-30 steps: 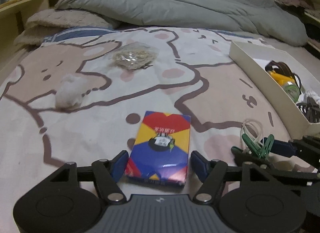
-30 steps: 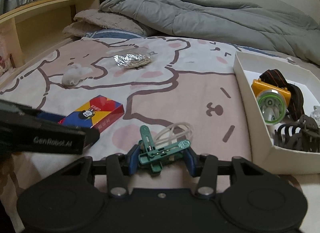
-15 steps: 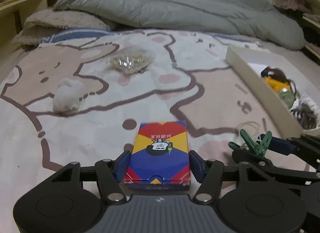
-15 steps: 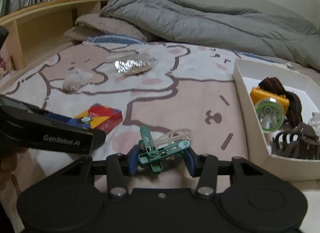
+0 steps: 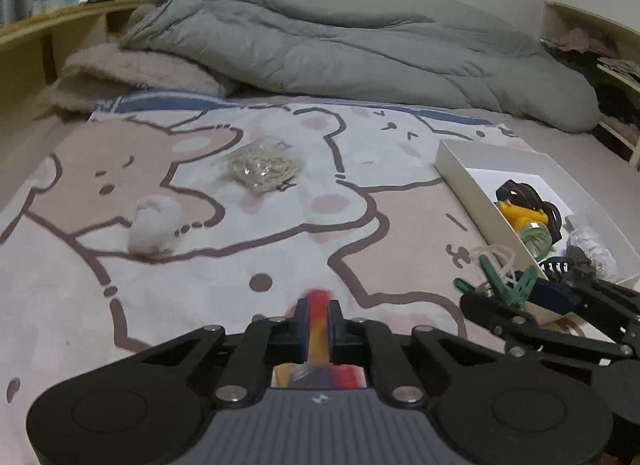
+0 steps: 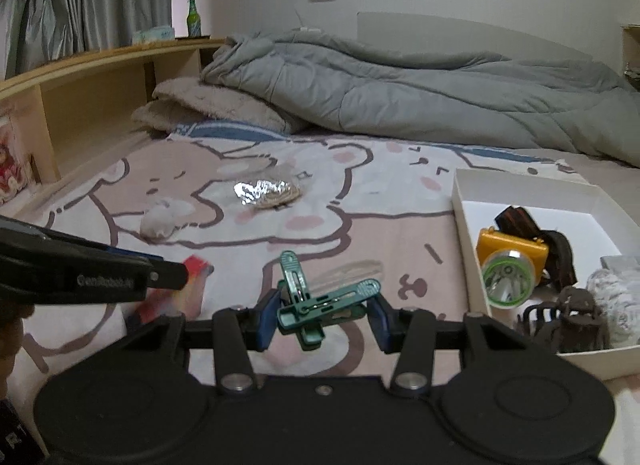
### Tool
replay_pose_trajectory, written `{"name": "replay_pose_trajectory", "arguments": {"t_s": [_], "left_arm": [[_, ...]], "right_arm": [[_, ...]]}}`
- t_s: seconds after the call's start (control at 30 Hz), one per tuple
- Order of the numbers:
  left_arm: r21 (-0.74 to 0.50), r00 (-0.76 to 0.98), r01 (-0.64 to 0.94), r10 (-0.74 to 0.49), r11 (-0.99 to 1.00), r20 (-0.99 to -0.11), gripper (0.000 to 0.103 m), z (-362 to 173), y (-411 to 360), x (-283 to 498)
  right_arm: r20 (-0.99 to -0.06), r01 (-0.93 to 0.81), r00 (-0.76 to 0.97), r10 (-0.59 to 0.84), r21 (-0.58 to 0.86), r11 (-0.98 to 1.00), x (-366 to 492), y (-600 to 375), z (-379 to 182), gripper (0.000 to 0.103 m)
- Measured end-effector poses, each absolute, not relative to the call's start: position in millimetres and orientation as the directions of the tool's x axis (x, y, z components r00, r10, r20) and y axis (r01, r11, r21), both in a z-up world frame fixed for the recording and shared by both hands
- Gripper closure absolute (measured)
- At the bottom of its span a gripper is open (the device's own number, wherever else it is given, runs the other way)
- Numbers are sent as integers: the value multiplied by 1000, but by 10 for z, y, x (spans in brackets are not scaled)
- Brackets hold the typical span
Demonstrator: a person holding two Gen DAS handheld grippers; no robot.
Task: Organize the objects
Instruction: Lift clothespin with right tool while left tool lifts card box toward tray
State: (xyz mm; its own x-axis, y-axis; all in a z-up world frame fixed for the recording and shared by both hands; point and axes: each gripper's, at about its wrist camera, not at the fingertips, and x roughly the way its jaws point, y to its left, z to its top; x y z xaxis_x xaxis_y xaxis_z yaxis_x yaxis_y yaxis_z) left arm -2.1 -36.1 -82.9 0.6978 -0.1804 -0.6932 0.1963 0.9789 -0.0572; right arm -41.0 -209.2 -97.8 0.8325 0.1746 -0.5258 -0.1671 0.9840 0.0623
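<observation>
Card box [image 5: 319, 319], flat on the bed [image 5: 280, 233] a second ago, now stands pinched edge-on in my left gripper [image 5: 319, 329]; my right gripper [image 6: 320, 315] grips green clothespins [image 6: 316, 303], ready for the white tray [image 6: 472, 265].

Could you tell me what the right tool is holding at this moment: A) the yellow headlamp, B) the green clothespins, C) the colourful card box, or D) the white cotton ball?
B: the right tool is shut on the green clothespins, held clear of the bed, while the headlamp lies in the white box.
</observation>
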Motion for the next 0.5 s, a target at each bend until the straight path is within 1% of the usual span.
{"name": "replay_pose_trajectory", "arguments": {"t_s": [0.1,0.13,0.17,0.23,0.33,0.4,0.43,0.47,0.5], "left_arm": [[-23,690,208,-163,978,-705,92,-860,-368,-59],[-29,681,205,-164,978,-714,83,-879,-352,-65],[-45,667,199,-169,979,-726,65,-903,-326,-66],[-78,643,191,-185,979,-743,51,-950,-270,-77],[-107,601,191,-203,976,-773,50,-1037,-226,-80],[-119,568,197,-212,973,-796,43,-1106,-227,-66],[-119,557,201,-214,972,-803,34,-1136,-250,-67],[-120,549,202,-214,972,-808,28,-1161,-276,-67],[-123,546,200,-214,972,-810,28,-1184,-307,-71]], "right_arm": [[-521,-153,837,169,74,985,-431,-2134,-938,55],[-521,-150,837,169,78,986,-442,-2149,-933,55],[-522,-146,837,167,82,986,-447,-2161,-934,55],[-526,-138,834,165,91,986,-447,-2184,-949,55],[-534,-124,830,164,110,986,-455,-2219,-990,55],[-538,-117,827,165,122,986,-452,-2237,-1019,55],[-540,-114,825,165,126,985,-453,-2245,-1030,55],[-542,-114,824,166,128,985,-451,-2252,-1040,55],[-542,-113,824,166,130,985,-447,-2257,-1046,55]]}}
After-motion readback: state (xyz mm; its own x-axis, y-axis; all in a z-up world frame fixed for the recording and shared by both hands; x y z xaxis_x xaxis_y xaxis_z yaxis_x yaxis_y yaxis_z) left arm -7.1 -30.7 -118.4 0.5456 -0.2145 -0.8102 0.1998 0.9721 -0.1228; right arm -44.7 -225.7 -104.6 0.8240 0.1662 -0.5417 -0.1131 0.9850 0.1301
